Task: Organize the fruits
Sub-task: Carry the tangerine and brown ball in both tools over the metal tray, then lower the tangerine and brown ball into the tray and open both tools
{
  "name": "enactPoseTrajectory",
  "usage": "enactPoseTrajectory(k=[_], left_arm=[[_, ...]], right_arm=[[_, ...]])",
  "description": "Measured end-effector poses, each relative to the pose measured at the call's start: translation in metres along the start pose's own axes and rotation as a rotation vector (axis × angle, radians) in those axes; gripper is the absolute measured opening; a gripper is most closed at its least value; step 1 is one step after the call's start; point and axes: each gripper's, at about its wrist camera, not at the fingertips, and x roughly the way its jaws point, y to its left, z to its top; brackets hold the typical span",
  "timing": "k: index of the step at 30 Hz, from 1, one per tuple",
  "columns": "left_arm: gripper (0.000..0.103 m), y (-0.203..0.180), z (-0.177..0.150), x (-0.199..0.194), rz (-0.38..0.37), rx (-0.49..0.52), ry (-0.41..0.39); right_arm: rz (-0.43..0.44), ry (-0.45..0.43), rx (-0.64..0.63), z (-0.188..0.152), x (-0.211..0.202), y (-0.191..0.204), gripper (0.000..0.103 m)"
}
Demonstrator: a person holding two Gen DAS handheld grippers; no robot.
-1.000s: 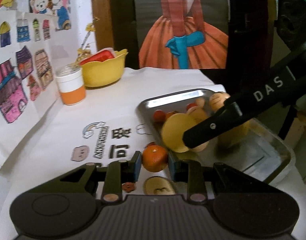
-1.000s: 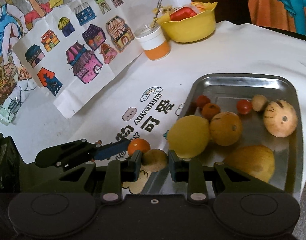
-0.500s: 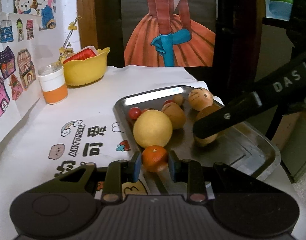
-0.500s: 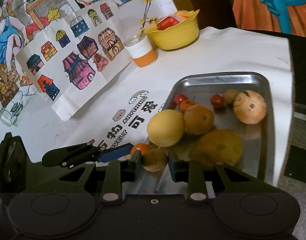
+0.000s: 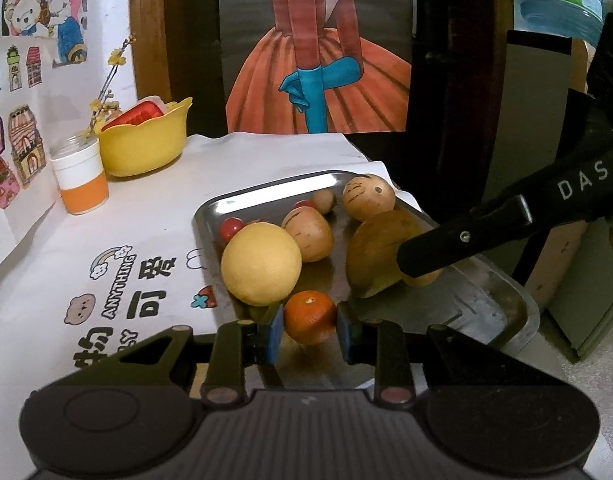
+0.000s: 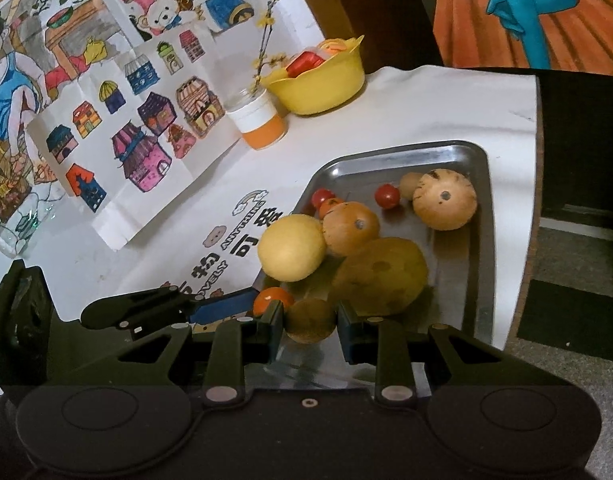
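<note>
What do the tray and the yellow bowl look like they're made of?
The rectangular silver tray looks like polished metal, probably stainless steel: it mirrors the fruit and shows bright glare along its rim. The scalloped yellow bowl looks like matte plastic, with uniform colour and no reflections, though ceramic can't be ruled out.

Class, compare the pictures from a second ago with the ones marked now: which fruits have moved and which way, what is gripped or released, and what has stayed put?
Both held fruits travelled from above the white cloth to over the metal tray. The left gripper carried the small orange, the right gripper the small brown fruit. Neither was released. The tray's fruits, yellow bowl and cup stayed put.
</note>
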Motion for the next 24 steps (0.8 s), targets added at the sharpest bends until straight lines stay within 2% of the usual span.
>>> enactPoseTrajectory(k=[12, 24], left_arm=[[0.031, -0.012, 0.001, 0.01, -0.019, 0.016, 0.015], [0.031, -0.019, 0.002, 0.013, -0.028, 0.022, 0.017]], right_arm=[[-0.049, -0.053, 0.047, -0.013, -0.011, -0.026, 0.031], [-0.114, -0.083, 0.009, -0.019, -0.011, -0.029, 0.031]])
